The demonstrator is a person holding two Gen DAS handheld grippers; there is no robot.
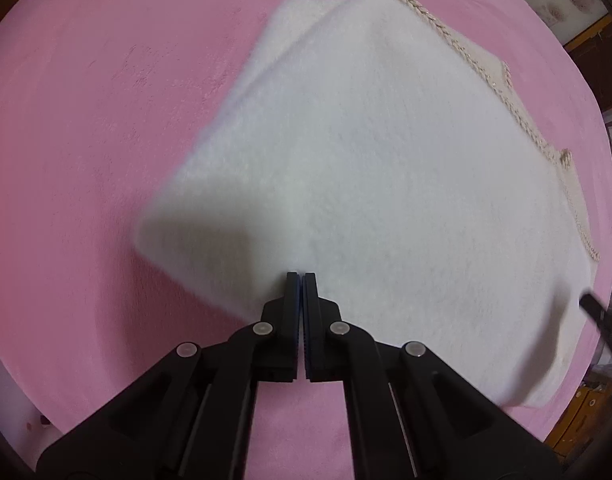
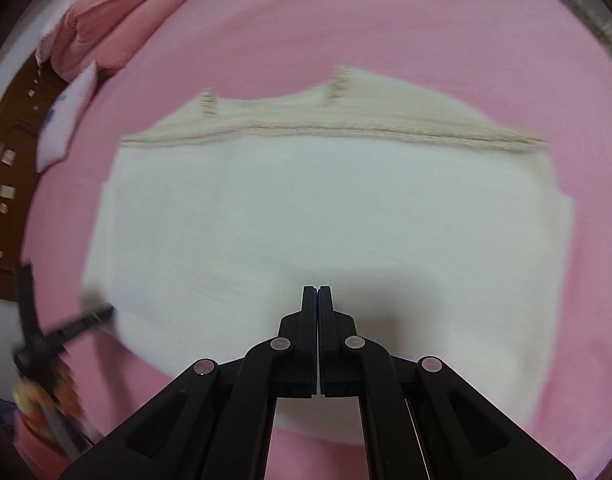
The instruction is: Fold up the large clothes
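Left gripper (image 1: 301, 276) fingers pinched on white fleece garment (image 1: 369, 152), pink sheet (image 1: 86, 120) beneath.

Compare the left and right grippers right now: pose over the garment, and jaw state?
The left gripper sits at the white fuzzy garment's near edge, beside a corner; the right gripper sits further in over the cloth's broad middle. The left view faces the braided trim obliquely; the right view faces it squarely, with more motion blur. Both have jaws closed; whether either pinches cloth is unclear. Both are over the pink bedsheet.
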